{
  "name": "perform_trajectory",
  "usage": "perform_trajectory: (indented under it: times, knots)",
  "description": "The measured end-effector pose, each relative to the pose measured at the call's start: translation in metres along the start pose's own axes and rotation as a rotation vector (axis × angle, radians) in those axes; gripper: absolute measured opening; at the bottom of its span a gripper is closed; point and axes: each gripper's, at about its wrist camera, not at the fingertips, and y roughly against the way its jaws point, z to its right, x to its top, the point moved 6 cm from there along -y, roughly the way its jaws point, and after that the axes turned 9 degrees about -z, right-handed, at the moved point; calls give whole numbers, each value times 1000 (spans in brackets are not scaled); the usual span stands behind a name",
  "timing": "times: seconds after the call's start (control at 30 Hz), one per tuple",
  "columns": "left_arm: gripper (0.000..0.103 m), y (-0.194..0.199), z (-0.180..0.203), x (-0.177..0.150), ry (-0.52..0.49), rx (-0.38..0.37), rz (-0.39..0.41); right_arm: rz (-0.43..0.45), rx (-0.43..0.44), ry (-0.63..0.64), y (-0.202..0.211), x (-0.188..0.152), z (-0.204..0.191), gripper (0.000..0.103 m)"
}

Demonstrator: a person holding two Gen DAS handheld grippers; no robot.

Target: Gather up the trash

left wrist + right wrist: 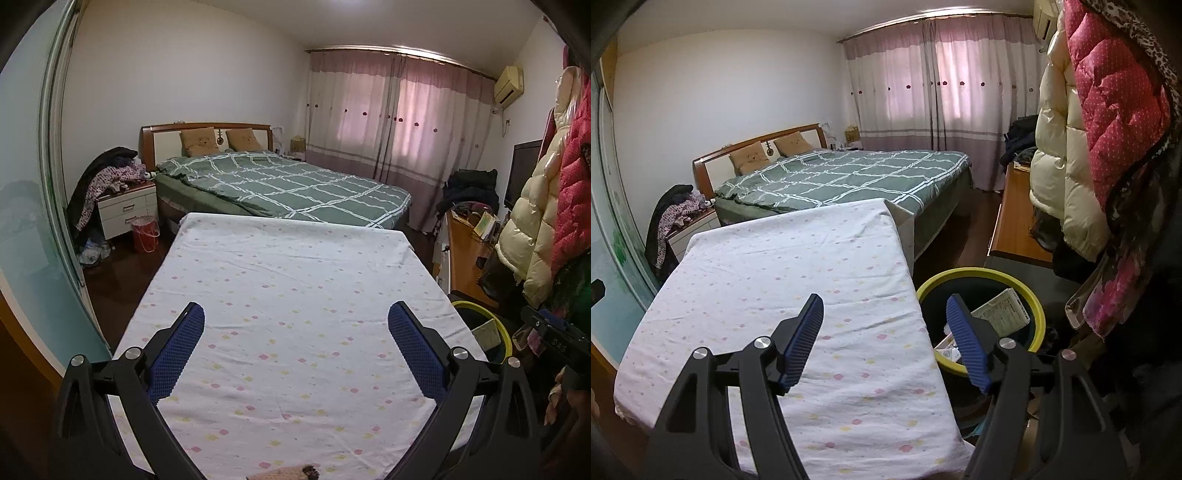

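Note:
A table under a white cloth with small coloured dots (288,295) fills the middle of both views (783,280). A black trash bin with a yellow rim (1039,314) stands at the table's right side, with a whitish printed carton (1001,312) and other paper scraps inside; it also shows in the left wrist view (508,334). My left gripper (295,317) is open and empty above the near part of the table. My right gripper (884,310) is open and empty above the table's right edge, its right finger over the bin. A small brownish item (291,472) lies at the table's near edge.
A bed with a green checked quilt (295,184) stands beyond the table. A white nightstand piled with clothes (125,206) and a red bin (146,234) are at the left. Padded jackets (1100,129) hang at the right, above a wooden desk (1015,221).

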Motion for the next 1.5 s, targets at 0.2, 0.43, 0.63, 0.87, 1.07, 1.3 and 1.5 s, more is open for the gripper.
perform_trajectory:
  times: [0.2,0.43,0.63,0.87,1.07,1.3,1.5]
  knots:
    - [98,0,4,3,-5,4,-2,-2,2,-2,-1,0,-1,66]
    - [98,-6,10,6,-10,1,-14,-5,4,-3,-2,1,-1,66]
    - [98,-9,10,6,-12,2,-21,-8,5,-4,-4,0,-2,66]
    - [98,-13,13,5,-16,-3,-30,-15,7,-9,-8,-2,-2,66]
    - [98,-17,15,4,-18,-4,-37,-18,7,-12,-9,-3,0,66]
    - [98,-21,18,2,-20,-7,-43,-20,9,-14,-10,-4,0,66]
    - [98,-23,18,-1,-19,-8,-47,-21,10,-14,-10,-3,0,67]
